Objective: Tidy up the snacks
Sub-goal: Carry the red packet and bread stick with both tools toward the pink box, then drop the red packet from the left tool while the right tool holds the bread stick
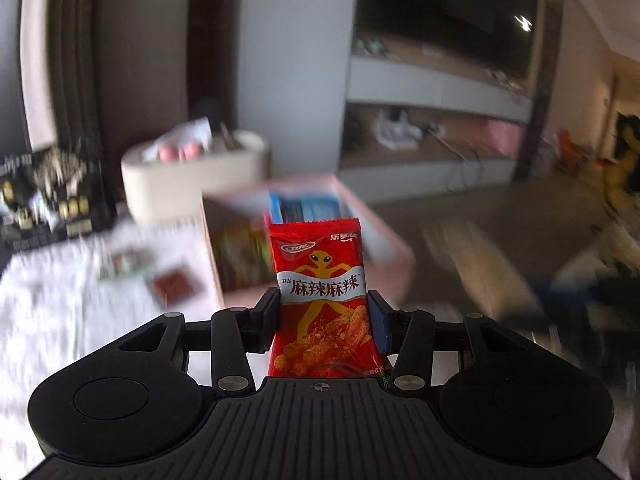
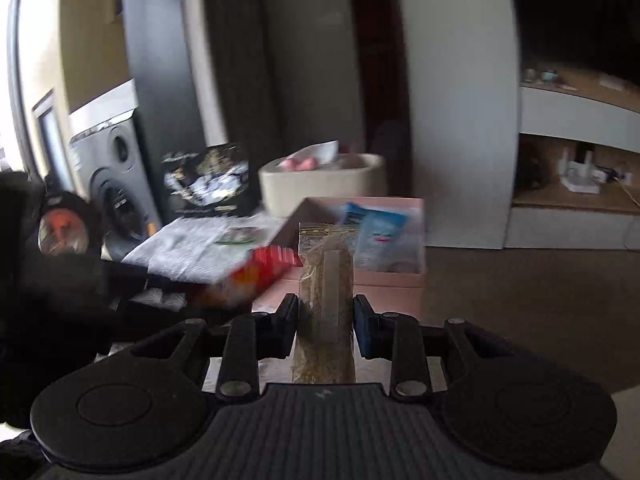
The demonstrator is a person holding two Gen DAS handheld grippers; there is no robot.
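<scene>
A white cloth (image 1: 60,300) covers the table, and on it sit the bigger things: a cream oval tub (image 1: 192,176) at the back holding pink items too blurred to name, and in front of it an open pink box (image 1: 384,240) with snacks already inside, among them blue packets (image 1: 308,208) at the far end and greenish ones nearer. A black printed box (image 1: 48,196) with gold lettering too blurred to read stands at the left edge of the cloth, and the right wrist view shows a dark speaker (image 2: 116,184) beyond it. Two small packets, one green and white (image 1: 120,264) and one dark red (image 1: 176,284), lie loose on the cloth beside the pink box. The left gripper (image 1: 324,316) pinches a red snack packet (image 1: 320,292) upright between its pads, held in the air just short of the pink box; the packet shows a yellow alien figure, the large white characters 麻辣麻辣 with small 卫龙 before them, and a picture of orange strips below. The right gripper (image 2: 326,320) is closed on a clear packet (image 2: 326,300) of brownish-green contents, also upright and raised in front of the pink box (image 2: 400,280); no writing on it can be read. In that view the red packet appears as a blurred smear at the left.
</scene>
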